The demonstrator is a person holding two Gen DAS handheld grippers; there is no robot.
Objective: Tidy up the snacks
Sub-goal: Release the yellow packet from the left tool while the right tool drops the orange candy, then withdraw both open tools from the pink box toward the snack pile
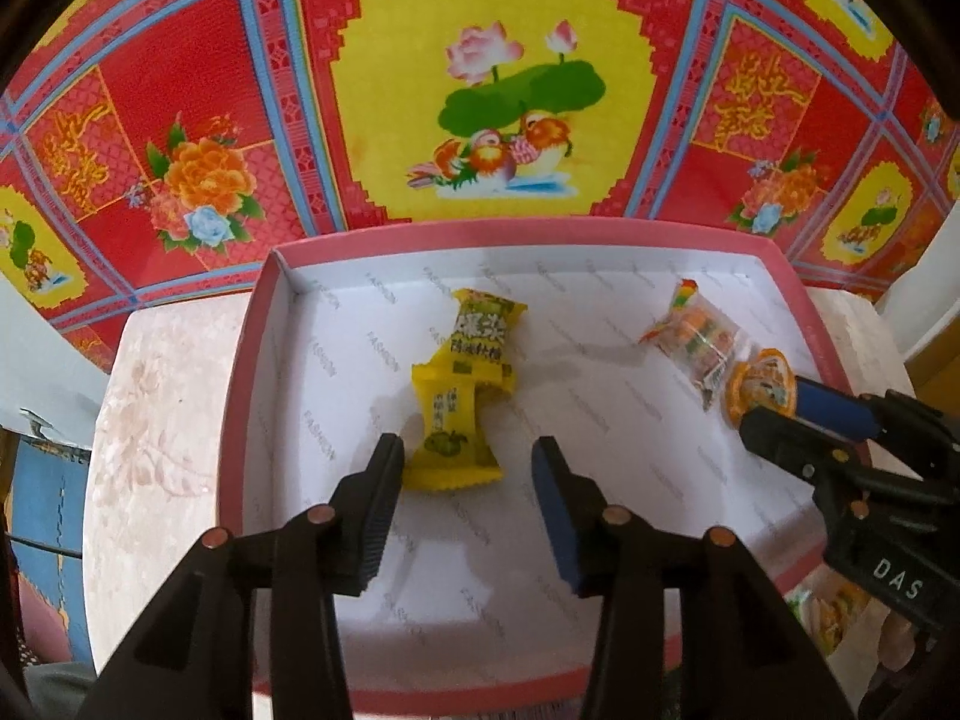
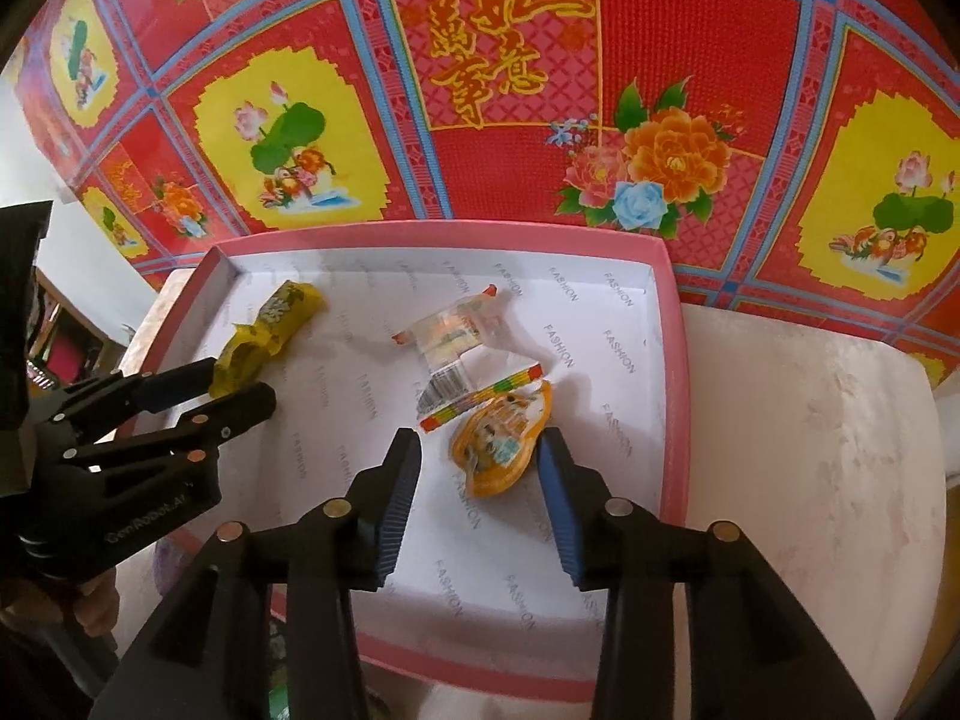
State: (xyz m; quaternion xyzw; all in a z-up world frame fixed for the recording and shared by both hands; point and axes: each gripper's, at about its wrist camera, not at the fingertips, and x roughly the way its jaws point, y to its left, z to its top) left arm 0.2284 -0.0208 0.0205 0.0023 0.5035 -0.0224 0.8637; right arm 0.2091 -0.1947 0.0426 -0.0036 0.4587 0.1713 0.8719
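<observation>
Four snacks lying in a shallow pink box (image 1: 240, 372) with a white floor, set on a pale tabletop (image 1: 156, 420) before a red floral cloth (image 1: 198, 90).

Two yellow packs (image 1: 465, 387) left of centre, overlapping end to end, long axes running away from the camera in the left wrist view, the far one tilted slightly rightward. Near one flat on the floor, crimped edge toward the camera, between the fingers of the left gripper (image 1: 468, 474). Left finger just touching the pack's near corner, right finger clear of it; jaws parted, nothing gripped.

Clear pack (image 2: 456, 354) toward the right side of the box, long axis slanting from far left to near right in the right wrist view, striped seal at its near end. Just beside that end, an orange pack (image 2: 501, 444), tipped up on edge, long axis slanting toward the far right. Right gripper (image 2: 480, 468) straddling it, jaws released, right finger touching the pack's far corner, left finger apart from it.

Both grippers pitched steeply down toward the box floor, side by side and well apart. Part of a hand (image 2: 90, 600) visible beneath the left gripper's body.
</observation>
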